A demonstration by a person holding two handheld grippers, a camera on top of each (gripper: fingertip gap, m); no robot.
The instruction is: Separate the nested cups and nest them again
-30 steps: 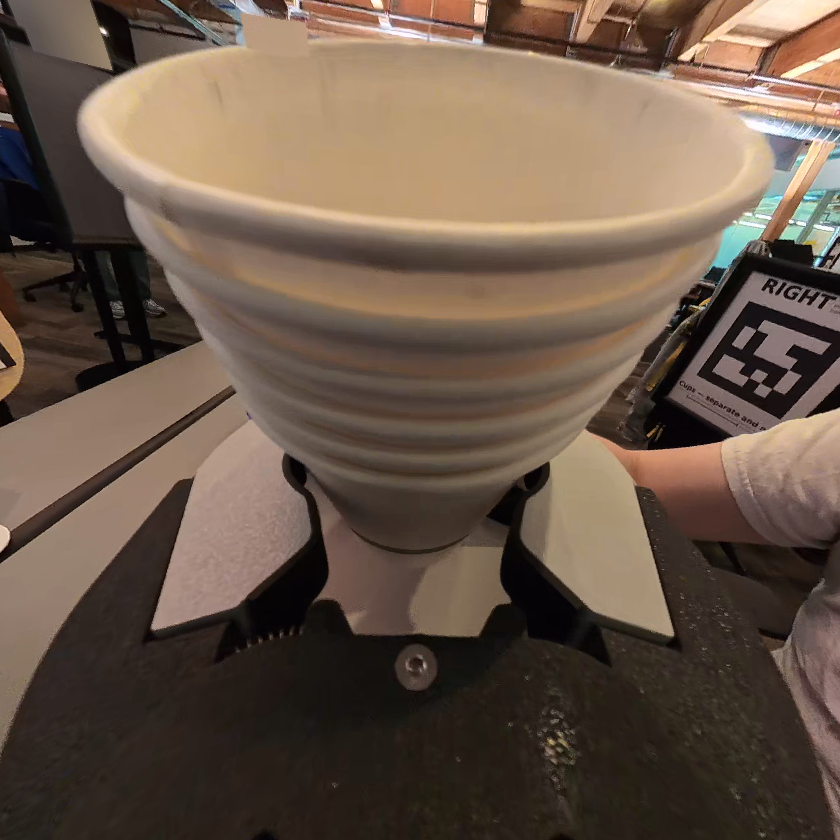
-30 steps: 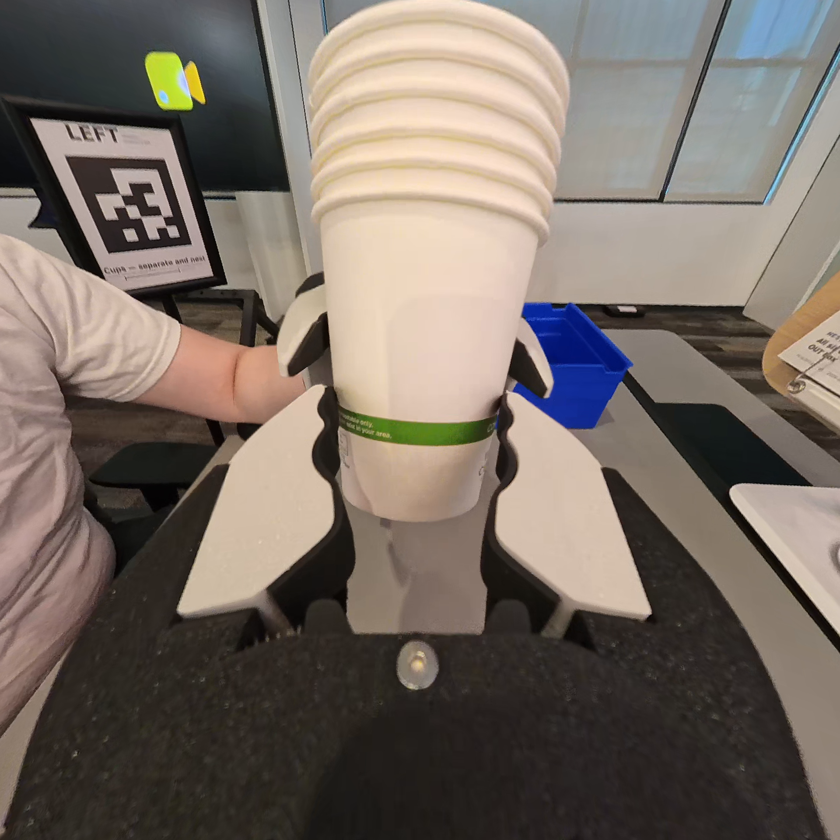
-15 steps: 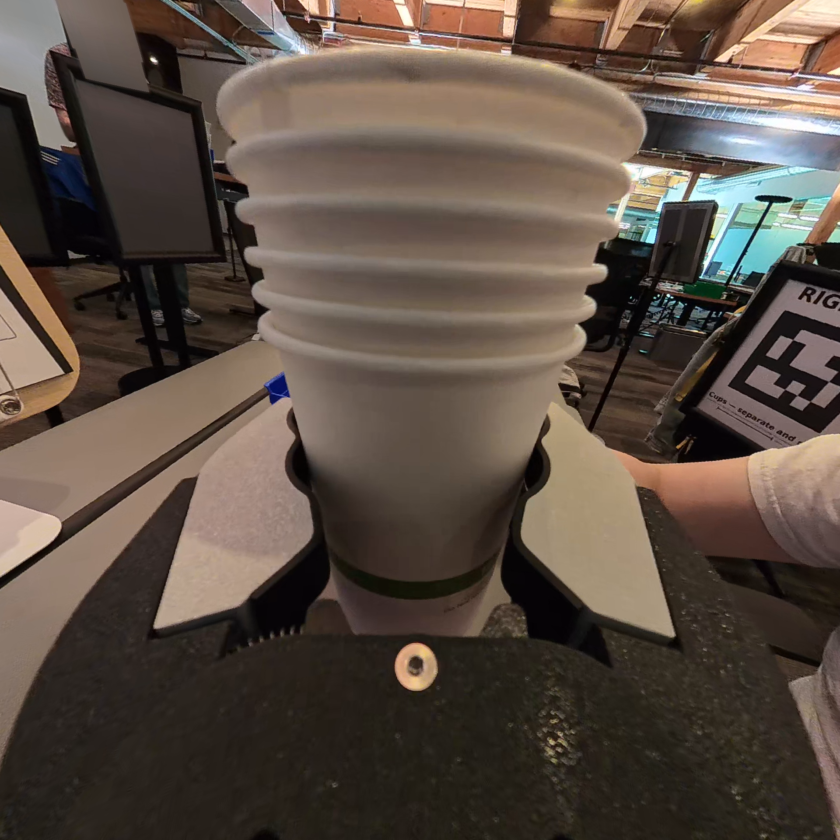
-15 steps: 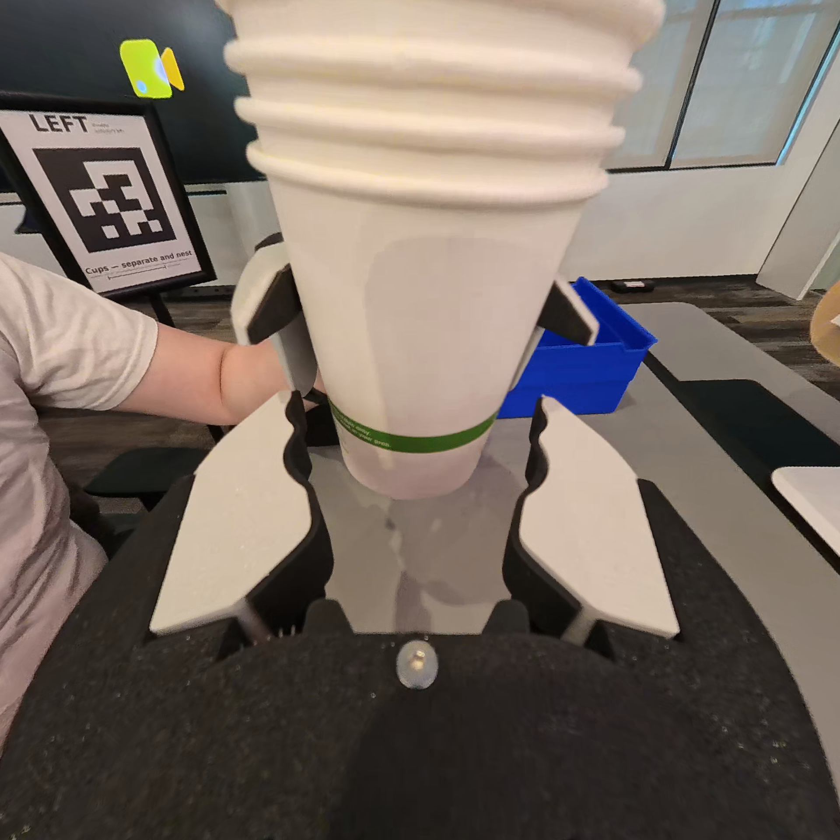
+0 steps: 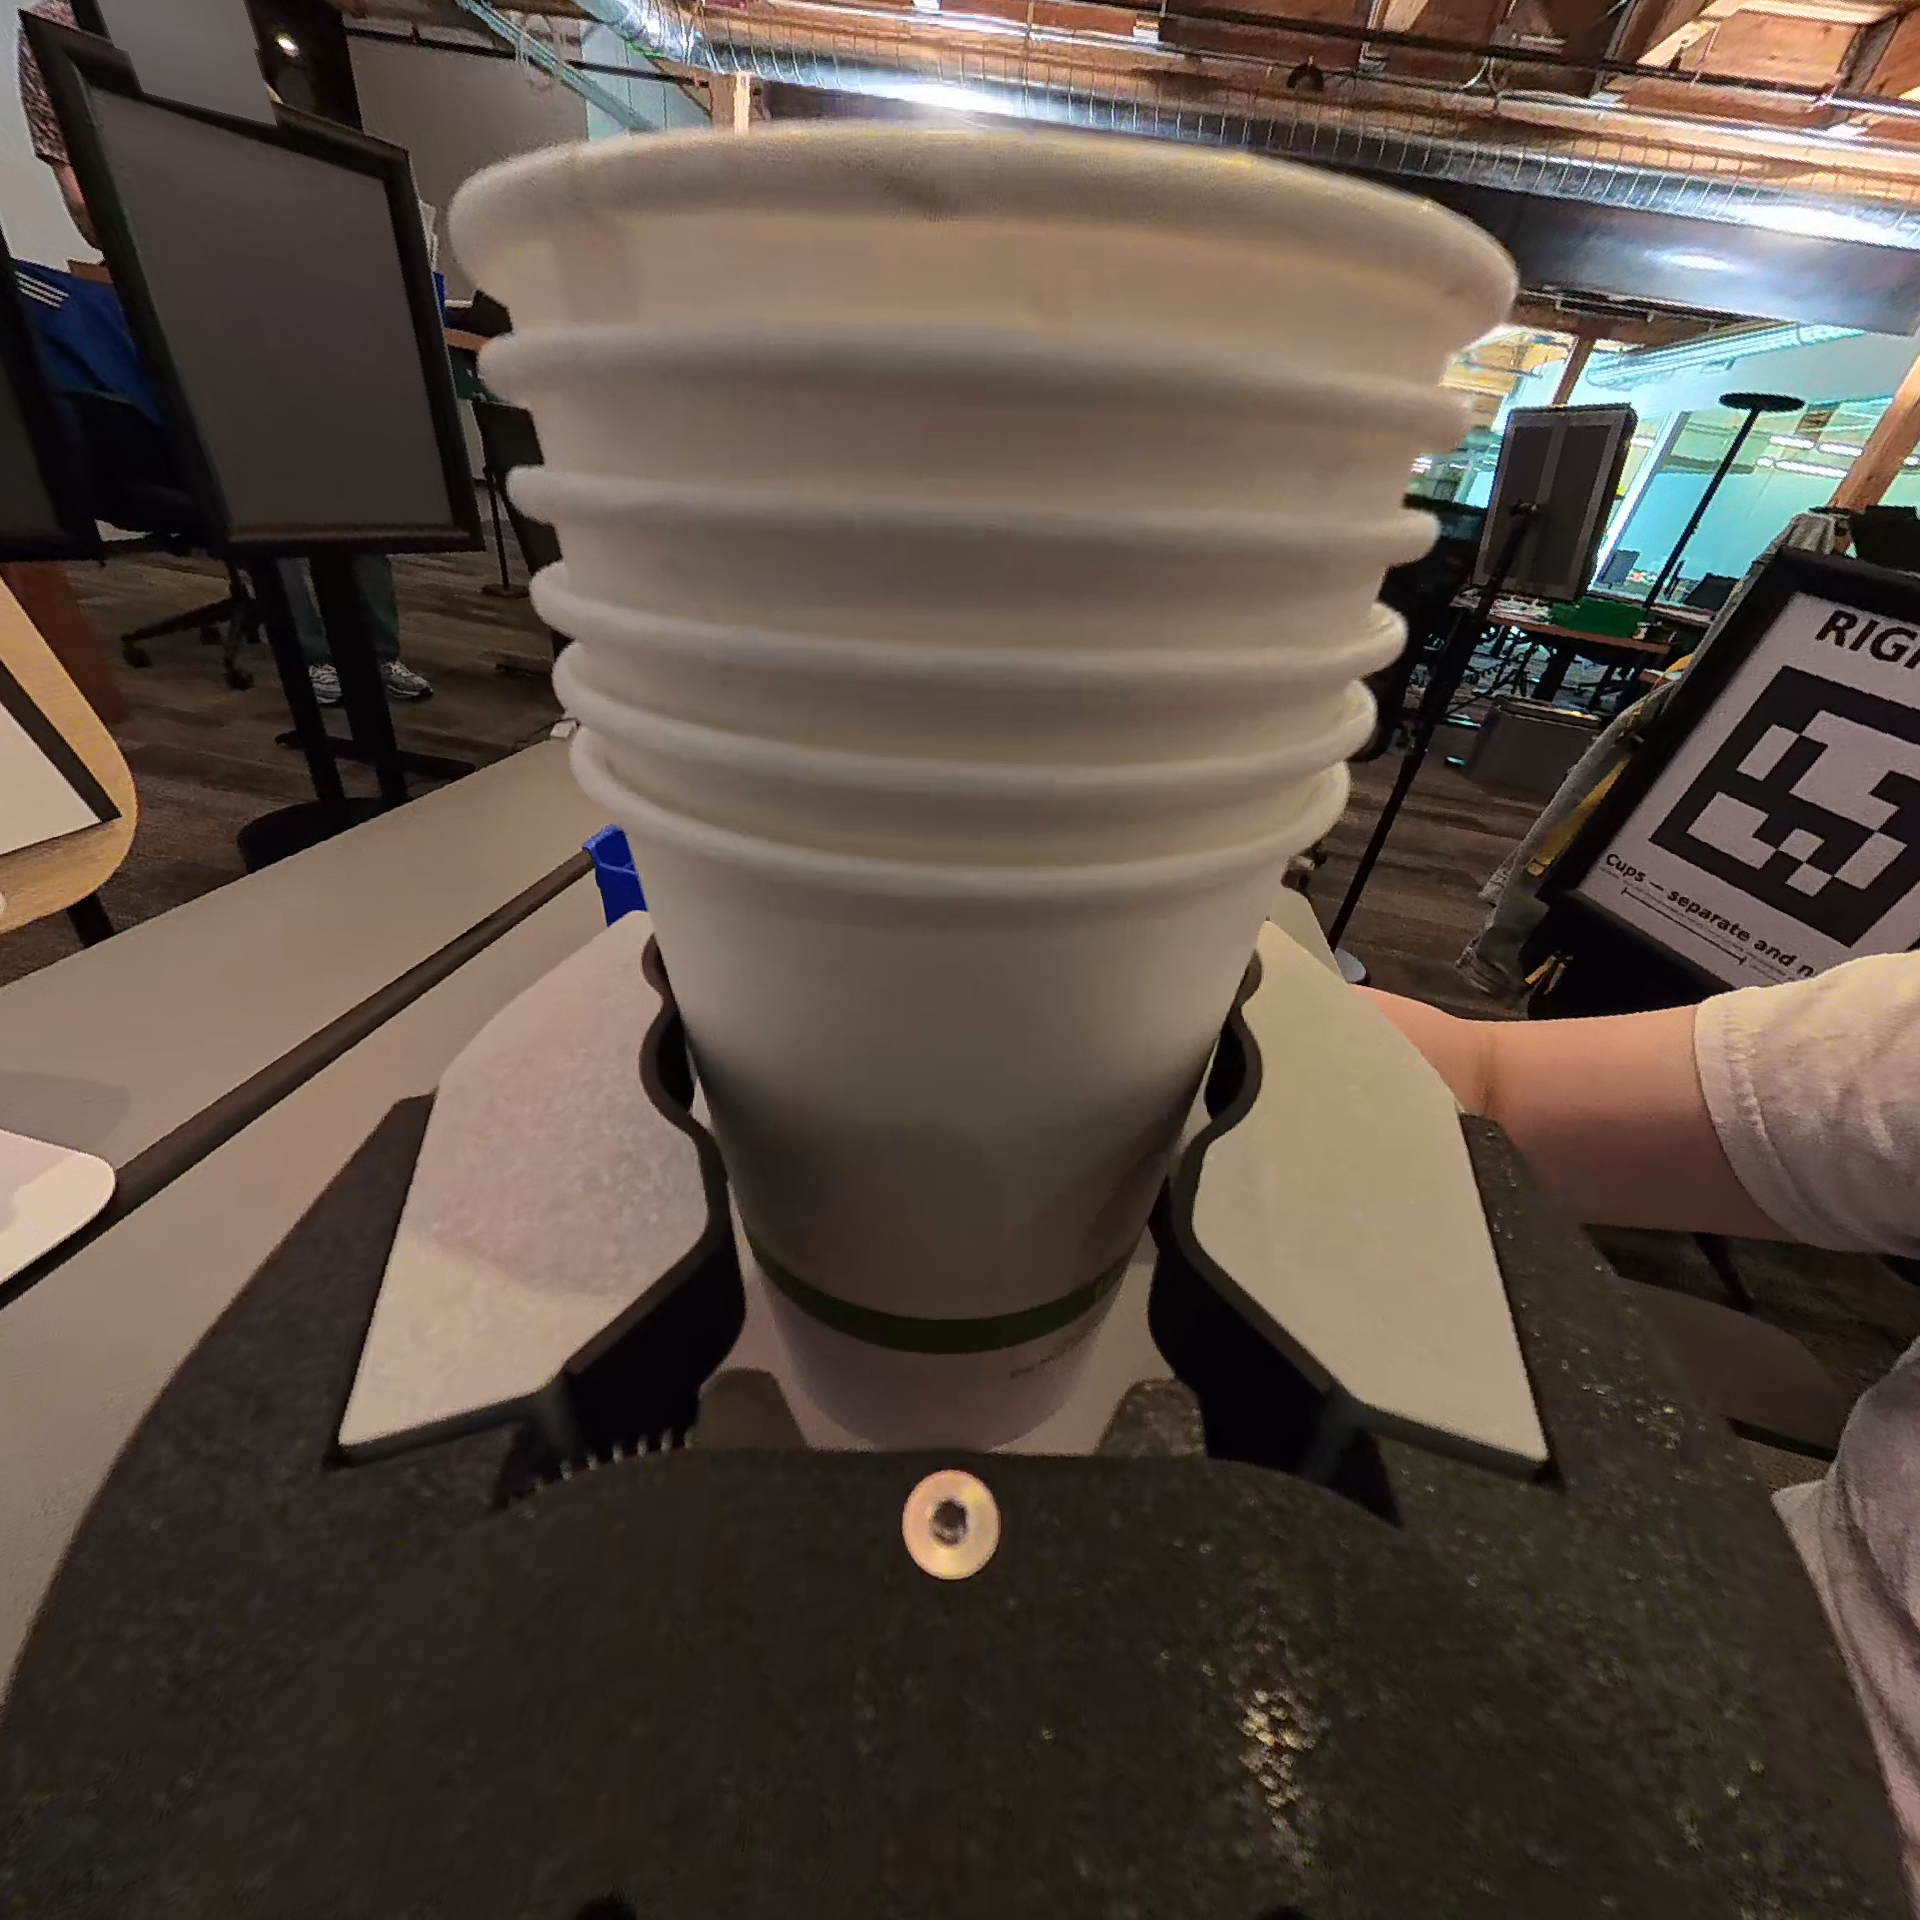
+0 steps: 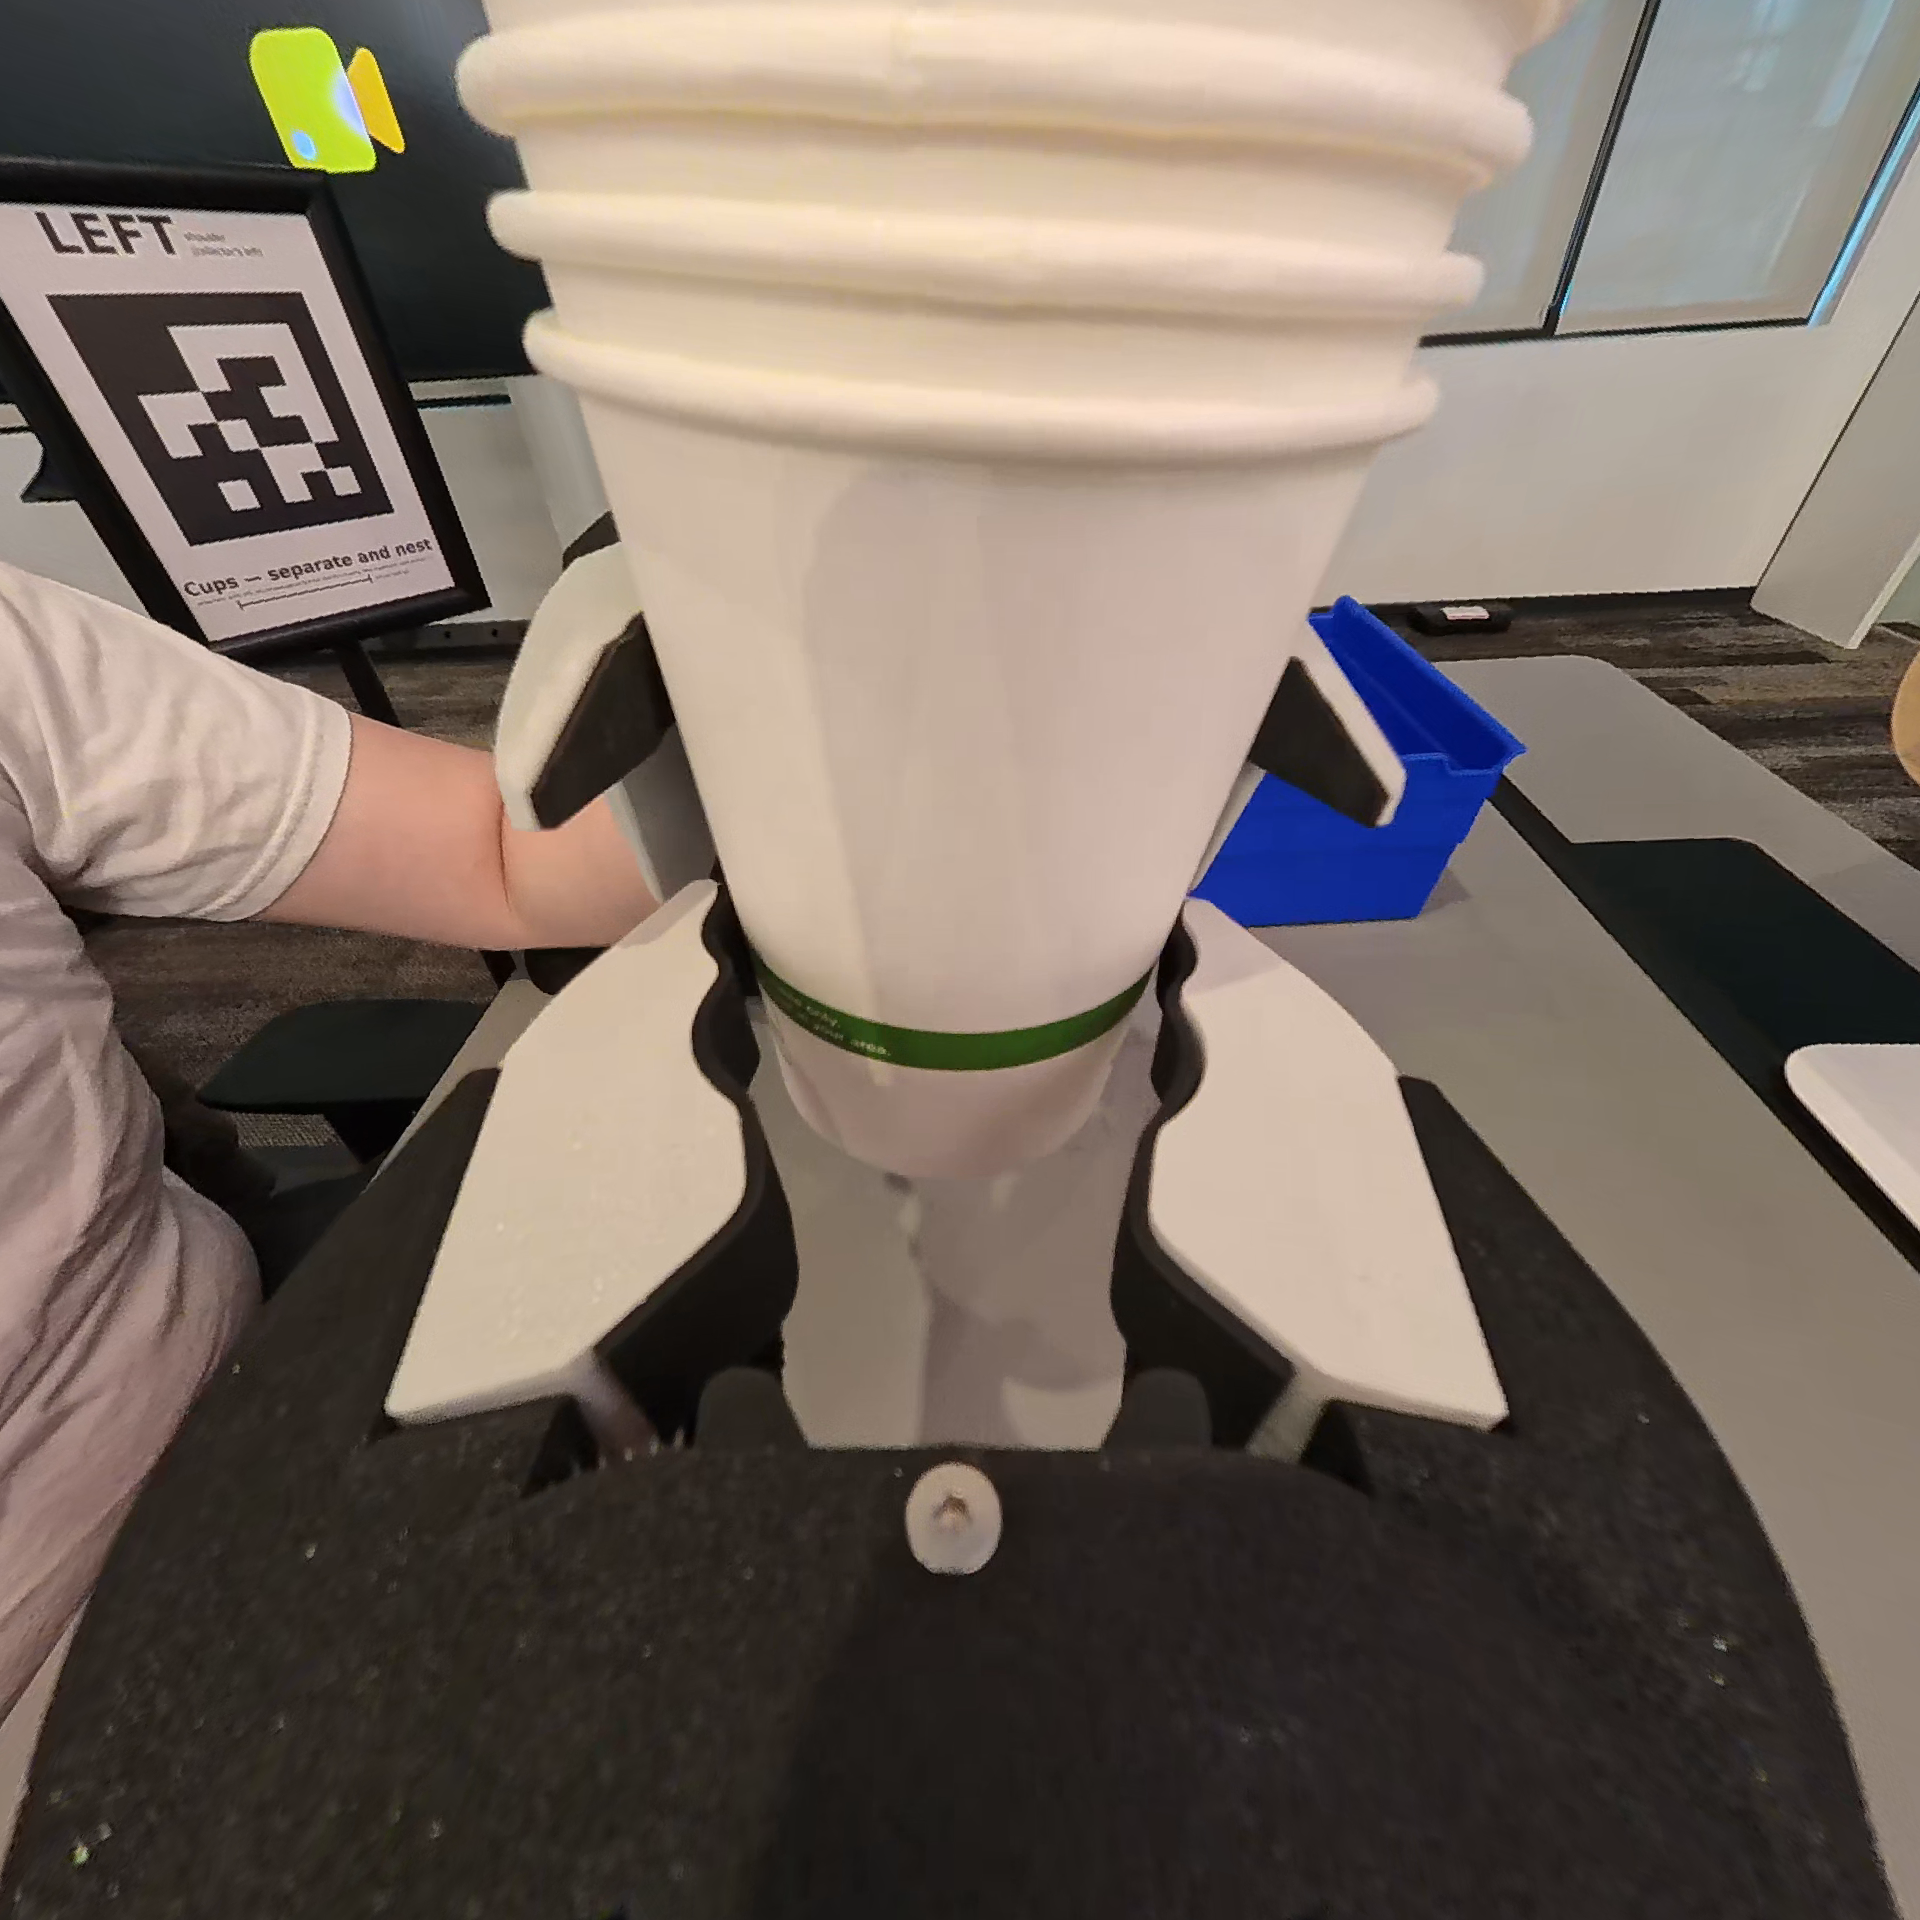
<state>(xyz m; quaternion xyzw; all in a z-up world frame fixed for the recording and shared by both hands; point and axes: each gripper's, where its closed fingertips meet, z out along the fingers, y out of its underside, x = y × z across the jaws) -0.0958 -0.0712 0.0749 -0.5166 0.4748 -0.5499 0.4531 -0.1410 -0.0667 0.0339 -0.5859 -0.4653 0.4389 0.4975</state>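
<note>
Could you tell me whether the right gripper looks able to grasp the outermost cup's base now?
Probably yes: the right gripper has its fingers on either side of the stack of cups at the green band, and the left gripper grips higher up, leaving the base free.

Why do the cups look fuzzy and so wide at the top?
Left wrist view: the top rims of the cup stack are blurred; wide-angle stretch flares them. Right wrist view: the stack is sharper but cropped at the top, the blue bin crisp behind.
</note>
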